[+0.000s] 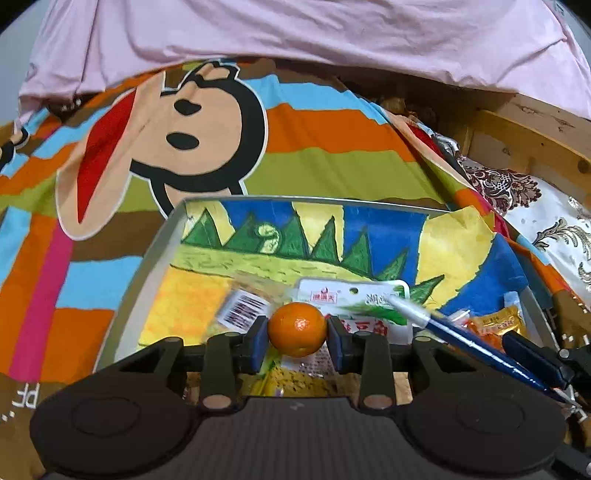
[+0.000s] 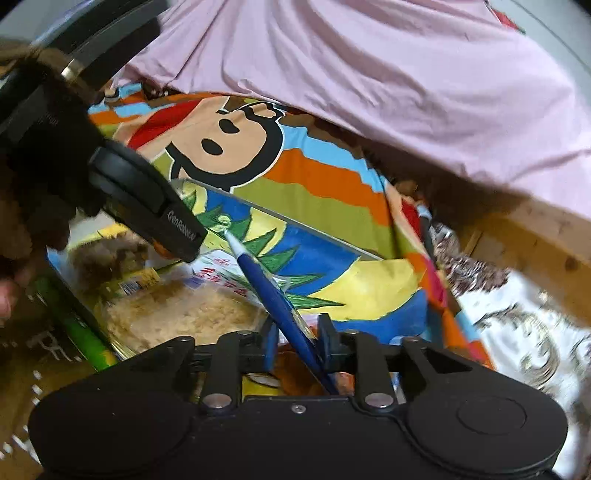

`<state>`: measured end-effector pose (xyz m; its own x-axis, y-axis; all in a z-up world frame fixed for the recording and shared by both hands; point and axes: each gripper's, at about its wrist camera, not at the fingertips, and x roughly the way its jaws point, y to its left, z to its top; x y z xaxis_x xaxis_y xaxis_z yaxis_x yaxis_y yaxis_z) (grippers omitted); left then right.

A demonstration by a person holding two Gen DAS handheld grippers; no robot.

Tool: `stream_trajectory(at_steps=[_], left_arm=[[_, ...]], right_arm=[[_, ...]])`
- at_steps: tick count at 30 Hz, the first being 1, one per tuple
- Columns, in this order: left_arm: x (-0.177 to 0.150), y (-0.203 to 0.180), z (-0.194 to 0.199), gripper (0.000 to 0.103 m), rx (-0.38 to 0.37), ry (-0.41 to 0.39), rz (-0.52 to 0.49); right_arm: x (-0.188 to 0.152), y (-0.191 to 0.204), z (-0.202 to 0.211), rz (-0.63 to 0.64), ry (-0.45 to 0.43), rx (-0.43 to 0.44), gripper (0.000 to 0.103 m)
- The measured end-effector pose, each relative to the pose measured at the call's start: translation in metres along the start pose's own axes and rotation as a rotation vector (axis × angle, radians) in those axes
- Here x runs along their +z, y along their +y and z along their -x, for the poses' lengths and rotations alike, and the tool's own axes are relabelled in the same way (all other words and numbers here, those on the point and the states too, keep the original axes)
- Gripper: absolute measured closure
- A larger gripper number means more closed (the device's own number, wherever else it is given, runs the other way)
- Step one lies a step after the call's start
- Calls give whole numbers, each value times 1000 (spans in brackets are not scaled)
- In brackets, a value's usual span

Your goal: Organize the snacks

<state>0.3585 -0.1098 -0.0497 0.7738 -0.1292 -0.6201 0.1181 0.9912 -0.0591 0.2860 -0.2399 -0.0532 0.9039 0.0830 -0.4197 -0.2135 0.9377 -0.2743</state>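
Observation:
My left gripper (image 1: 297,334) is shut on a small orange mandarin (image 1: 297,328) and holds it just above the snack packets in a grey tray (image 1: 147,258) lined with a colourful drawing. A white and green packet (image 1: 354,299) and a barcode packet (image 1: 243,310) lie under it. My right gripper (image 2: 297,343) holds a blue pen (image 2: 273,291) that slants between its pads, tip up and left. The pen also shows in the left wrist view (image 1: 461,339). A clear packet of crumbly beige snack (image 2: 184,314) lies left of the right gripper.
The tray sits on a striped cartoon-monkey bedsheet (image 1: 221,129). A pink blanket (image 1: 295,33) lies behind. A wooden bed frame (image 1: 524,133) and a floral cushion (image 1: 546,221) are to the right. An orange snack packet (image 1: 495,325) lies at the tray's right. The left gripper body (image 2: 110,177) fills the right view's upper left.

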Motion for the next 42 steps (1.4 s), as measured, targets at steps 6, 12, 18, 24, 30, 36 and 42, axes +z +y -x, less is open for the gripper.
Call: stream_trajectory(at_steps=[6,12,18,24,30,36,42], left_arm=[[5,6,13,39,-44,-26,38],[11,15,36,25,-29,-62,74],[9,32,73,16,8,-116,125],[-8,38,136,4,121,-247,100],[-26,47,195,1,179,-301,131],[-50,55,246,1,218,-330,134],[-74,67,283,1,252,-336,151]], right_arm=[[8,-16,9,-112,-10,46,29],[16,-34,25,-208,-44,53,17],[28,-44,55,-286,-120,54,5],[36,-43,95,-298,-204,48,1],[41,-36,146,-336,-269,72,1],[35,-20,200,-340,-343,75,1],[25,-1,233,-343,-348,88,1]])
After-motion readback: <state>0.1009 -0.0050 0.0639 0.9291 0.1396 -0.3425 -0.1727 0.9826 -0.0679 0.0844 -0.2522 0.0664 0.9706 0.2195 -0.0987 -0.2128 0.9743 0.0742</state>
